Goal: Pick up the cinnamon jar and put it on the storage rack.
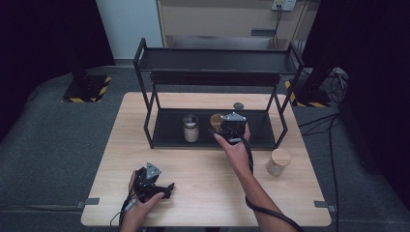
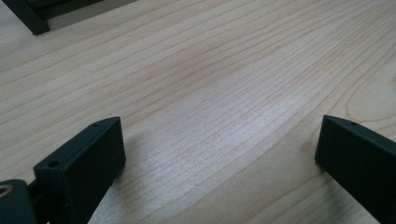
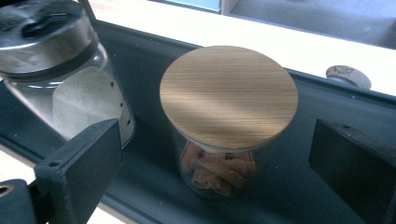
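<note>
A glass jar with a flat wooden lid (image 3: 229, 93) stands on the lower shelf of a black rack (image 1: 164, 126), with brown pieces inside. My right gripper (image 3: 219, 156) is open, one jaw on each side of this jar with gaps to the glass. From above, the right gripper (image 1: 225, 126) reaches into the shelf at the same jar (image 1: 215, 119). To its left on the shelf stands a jar with a metal lid (image 3: 56, 70), pale inside. My left gripper (image 1: 162, 187) rests low at the table's front left, open over bare wood (image 2: 224, 149).
A second wooden-lidded jar (image 1: 278, 162) stands on the table (image 1: 203, 198) right of the rack. A small round grey object (image 1: 238, 106) lies behind the rack's lower shelf. The upper shelf (image 1: 217, 60) overhangs the lower one. Dark floor surrounds the table.
</note>
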Demonstrator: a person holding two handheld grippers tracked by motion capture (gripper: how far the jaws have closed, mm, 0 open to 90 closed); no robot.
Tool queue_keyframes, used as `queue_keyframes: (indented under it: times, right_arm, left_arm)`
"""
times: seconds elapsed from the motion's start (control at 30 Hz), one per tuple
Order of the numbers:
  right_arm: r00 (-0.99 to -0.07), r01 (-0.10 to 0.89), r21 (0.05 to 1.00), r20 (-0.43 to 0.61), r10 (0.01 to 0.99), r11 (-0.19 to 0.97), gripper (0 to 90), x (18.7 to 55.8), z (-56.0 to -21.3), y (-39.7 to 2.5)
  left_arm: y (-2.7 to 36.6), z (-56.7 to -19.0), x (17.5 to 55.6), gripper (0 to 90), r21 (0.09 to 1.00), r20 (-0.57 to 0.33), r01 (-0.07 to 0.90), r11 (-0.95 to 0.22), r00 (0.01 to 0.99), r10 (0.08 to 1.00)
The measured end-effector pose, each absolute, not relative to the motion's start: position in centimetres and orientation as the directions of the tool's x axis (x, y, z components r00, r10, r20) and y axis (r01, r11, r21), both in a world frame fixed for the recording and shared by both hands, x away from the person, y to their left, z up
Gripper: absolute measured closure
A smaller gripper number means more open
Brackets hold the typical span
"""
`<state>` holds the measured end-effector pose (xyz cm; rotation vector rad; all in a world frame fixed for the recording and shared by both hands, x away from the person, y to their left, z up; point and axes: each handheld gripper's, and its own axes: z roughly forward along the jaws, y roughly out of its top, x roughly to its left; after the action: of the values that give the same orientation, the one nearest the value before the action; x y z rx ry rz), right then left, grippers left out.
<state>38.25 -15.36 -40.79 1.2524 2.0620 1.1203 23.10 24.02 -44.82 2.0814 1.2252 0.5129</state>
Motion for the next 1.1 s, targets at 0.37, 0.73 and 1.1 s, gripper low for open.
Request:
queue_keyframes:
  times: [0.37,0.73,1.1]
  right_arm:
    - [-0.486,0.478,0.833,-0.015,0.874,0.280,2.4,37.1,-39.0,-16.2]
    - [-0.517,0.483,0.822,-0.011,0.856,0.302,3.8,36.5,-36.8,-17.5]
    - [-0.552,0.477,0.808,-0.032,0.833,0.347,3.8,35.7,-35.3,-18.0]
  left_arm:
    - [24.0,-44.8,23.1,0.0,0.709,0.003,0.616,-0.343,0.484,0.875]
    - [24.0,-44.8,23.1,0.0,0.708,0.001,0.617,-0.342,0.484,0.875]
    - [24.0,-44.8,23.1,0.0,0.708,0.001,0.618,-0.342,0.483,0.876]
